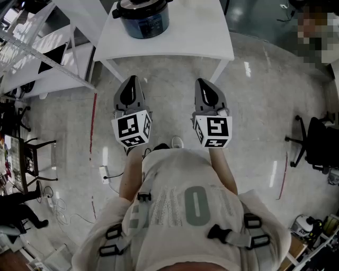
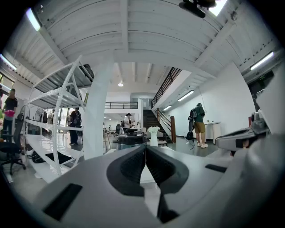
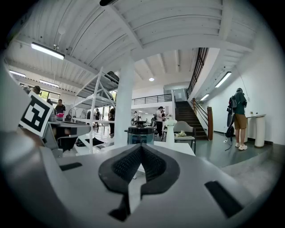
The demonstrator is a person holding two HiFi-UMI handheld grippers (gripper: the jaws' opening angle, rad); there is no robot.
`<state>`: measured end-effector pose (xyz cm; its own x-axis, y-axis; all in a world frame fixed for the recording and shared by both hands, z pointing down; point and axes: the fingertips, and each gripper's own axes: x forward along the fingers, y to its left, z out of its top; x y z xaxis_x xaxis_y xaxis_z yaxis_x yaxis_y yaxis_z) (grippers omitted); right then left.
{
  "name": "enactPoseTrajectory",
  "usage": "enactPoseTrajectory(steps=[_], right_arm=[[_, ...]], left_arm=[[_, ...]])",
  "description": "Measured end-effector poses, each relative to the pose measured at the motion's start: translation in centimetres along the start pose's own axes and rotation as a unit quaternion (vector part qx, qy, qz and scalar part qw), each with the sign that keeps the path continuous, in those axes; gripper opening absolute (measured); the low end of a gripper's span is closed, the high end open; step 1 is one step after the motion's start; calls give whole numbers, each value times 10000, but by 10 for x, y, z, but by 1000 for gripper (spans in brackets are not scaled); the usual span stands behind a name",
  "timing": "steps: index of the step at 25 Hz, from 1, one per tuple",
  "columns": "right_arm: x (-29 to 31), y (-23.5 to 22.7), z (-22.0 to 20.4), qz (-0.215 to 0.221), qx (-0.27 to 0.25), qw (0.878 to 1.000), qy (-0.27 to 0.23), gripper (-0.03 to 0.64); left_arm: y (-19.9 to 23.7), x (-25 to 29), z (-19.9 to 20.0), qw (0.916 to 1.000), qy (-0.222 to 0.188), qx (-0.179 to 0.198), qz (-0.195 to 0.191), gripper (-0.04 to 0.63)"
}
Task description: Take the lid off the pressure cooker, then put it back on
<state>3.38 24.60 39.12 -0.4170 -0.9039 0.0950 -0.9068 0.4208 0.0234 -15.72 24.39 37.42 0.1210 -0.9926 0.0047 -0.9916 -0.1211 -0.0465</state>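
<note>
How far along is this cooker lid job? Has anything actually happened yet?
It looks like the very start. Done: nothing visible, as the lid sits on the pressure cooker on the white table. In hand: nothing, since the left gripper and right gripper are shut, empty and short of the table. Left: reach in, lift the lid off, put it back.

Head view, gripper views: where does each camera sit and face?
Head view: on the person's head, looking steeply down; torso, left gripper and right gripper show.
Left gripper view: on that gripper, level, along its shut jaws.
Right gripper view: likewise; the left gripper's marker cube at left.
Shared: all see the pressure cooker, lid on, on the table.
</note>
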Motion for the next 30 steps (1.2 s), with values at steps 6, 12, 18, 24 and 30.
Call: enactPoseTrajectory(steps=[6, 12, 18, 24, 30], right_arm=[[-1, 0, 2, 44, 28, 10000, -45, 6], [-1, -4, 2, 88, 420, 9989, -168, 6], [-1, -6, -1, 29, 297, 9995, -131, 6], [0, -18, -1, -73, 289, 9995, -80, 6], [1, -20, -12, -126, 277, 9995, 24, 6]], left_arm=[[1, -2, 3, 10000, -44, -30, 15, 18], [-1, -3, 5, 10000, -88, -13, 21, 18], [2, -6, 2, 9999, -112, -84, 69, 19], [-7, -4, 8, 9996, -206, -186, 12, 18], [-4, -8, 5, 10000, -52, -67, 12, 18]])
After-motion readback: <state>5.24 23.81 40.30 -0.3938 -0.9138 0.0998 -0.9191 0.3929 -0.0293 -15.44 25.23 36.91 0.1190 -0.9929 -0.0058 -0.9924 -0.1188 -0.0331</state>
